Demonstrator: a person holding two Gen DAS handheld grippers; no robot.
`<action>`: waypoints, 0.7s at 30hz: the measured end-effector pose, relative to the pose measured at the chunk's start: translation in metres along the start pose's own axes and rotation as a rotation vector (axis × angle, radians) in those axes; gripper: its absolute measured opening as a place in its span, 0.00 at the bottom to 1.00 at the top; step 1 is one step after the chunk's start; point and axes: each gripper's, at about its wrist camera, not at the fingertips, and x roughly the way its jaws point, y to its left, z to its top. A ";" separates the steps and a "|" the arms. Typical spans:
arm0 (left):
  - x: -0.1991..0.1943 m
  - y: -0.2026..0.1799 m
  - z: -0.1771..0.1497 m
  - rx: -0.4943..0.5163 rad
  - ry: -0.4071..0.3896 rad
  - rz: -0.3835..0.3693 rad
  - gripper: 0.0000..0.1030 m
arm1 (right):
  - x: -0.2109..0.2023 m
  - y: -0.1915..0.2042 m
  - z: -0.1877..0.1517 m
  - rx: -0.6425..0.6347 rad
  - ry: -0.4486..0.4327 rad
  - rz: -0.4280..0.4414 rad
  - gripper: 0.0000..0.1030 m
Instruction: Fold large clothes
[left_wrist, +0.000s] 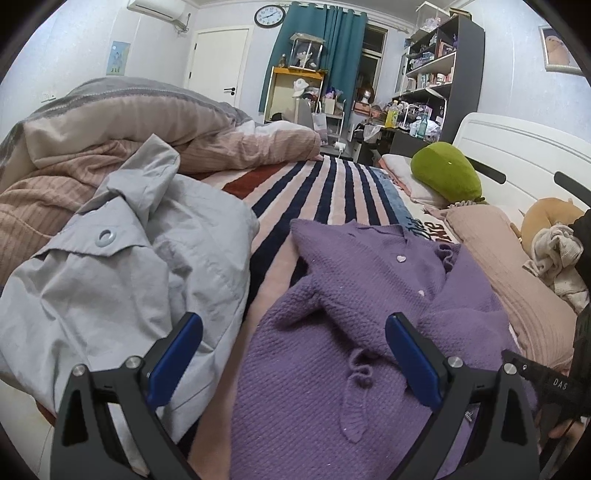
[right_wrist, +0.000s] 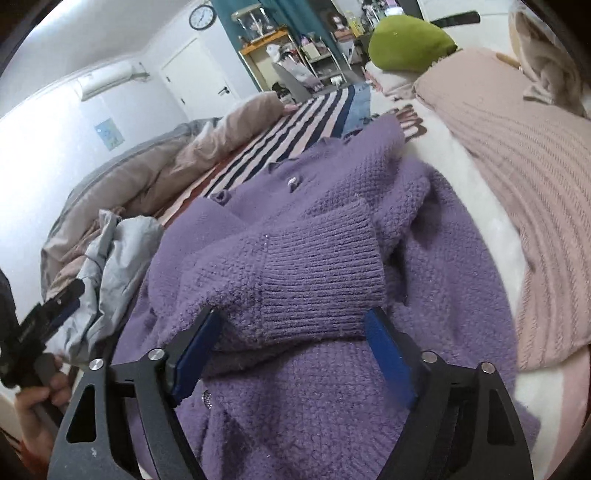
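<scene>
Purple knit cardigan (left_wrist: 369, 295) is spread on a striped blanket (left_wrist: 314, 192), just beside a crumpled grey jacket (left_wrist: 122, 266) and a pink pillow (right_wrist: 524, 177). The left gripper (left_wrist: 295, 354) is held with its jaws spread wide above the knit, nothing being pinched. The right gripper (right_wrist: 291, 354) is likewise seen spread, a ribbed cuff (right_wrist: 321, 273) lying between its blue pads (right_wrist: 192, 354) without being clamped.

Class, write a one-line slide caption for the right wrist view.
Open right hand-held gripper poised at purple knit cardigan's ribbed cuff on the bed.
</scene>
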 end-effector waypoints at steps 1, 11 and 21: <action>0.000 0.001 0.000 0.010 0.002 -0.002 0.95 | 0.001 0.003 0.000 -0.007 0.008 -0.019 0.77; 0.010 0.000 -0.003 0.109 0.061 -0.036 0.95 | 0.025 0.021 0.004 -0.152 -0.005 -0.150 0.53; 0.005 0.010 -0.002 0.096 0.051 -0.013 0.95 | -0.008 0.066 -0.007 -0.391 -0.196 0.055 0.17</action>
